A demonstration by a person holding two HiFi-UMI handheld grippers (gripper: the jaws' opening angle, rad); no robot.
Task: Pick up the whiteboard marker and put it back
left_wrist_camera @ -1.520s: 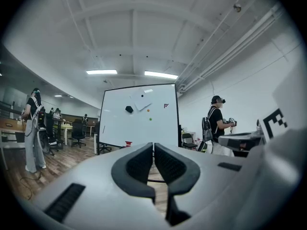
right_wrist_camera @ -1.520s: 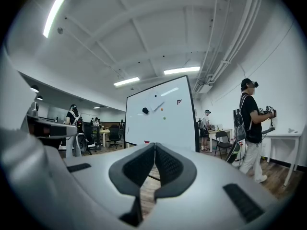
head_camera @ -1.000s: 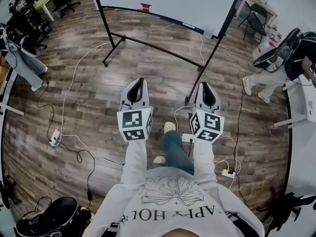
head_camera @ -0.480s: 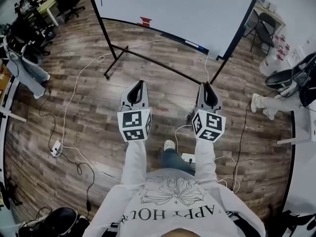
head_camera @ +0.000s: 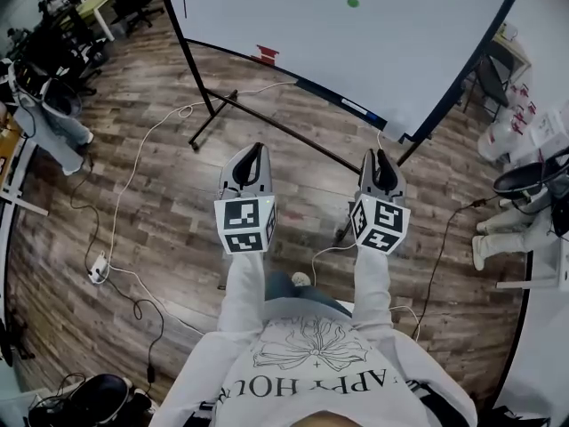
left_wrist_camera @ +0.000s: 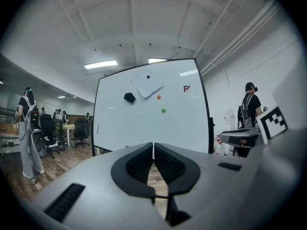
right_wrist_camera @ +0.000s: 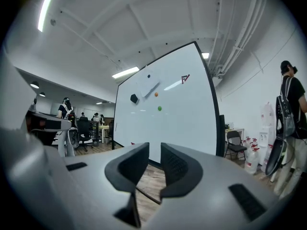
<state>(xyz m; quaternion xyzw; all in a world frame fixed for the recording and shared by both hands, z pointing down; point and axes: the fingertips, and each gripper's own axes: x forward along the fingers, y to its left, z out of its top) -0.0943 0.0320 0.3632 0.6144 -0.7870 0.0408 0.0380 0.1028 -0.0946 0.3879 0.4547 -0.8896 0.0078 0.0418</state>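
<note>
A large whiteboard (head_camera: 356,34) on a rolling stand fills the top of the head view. On its tray ledge lie a small red item (head_camera: 265,54) and a slim white-and-blue item (head_camera: 354,107), which may be the marker. My left gripper (head_camera: 252,154) is held level toward the board and is shut on nothing; in the left gripper view its pads (left_wrist_camera: 152,150) meet. My right gripper (head_camera: 380,156) points the same way beside it. Its jaws are opening, and a narrow empty gap shows at the right gripper (right_wrist_camera: 154,159). Both are well short of the board.
The stand's black legs (head_camera: 209,118) and crossbar lie on the wooden floor ahead. White cables and a power strip (head_camera: 97,268) trail at the left. On the board are a green magnet (head_camera: 353,3) and a black eraser (left_wrist_camera: 129,97). People and chairs are at both sides.
The whiteboard has come closer and larger in the head view as the person walks toward it. Both grippers stay side by side in front of the body.
</note>
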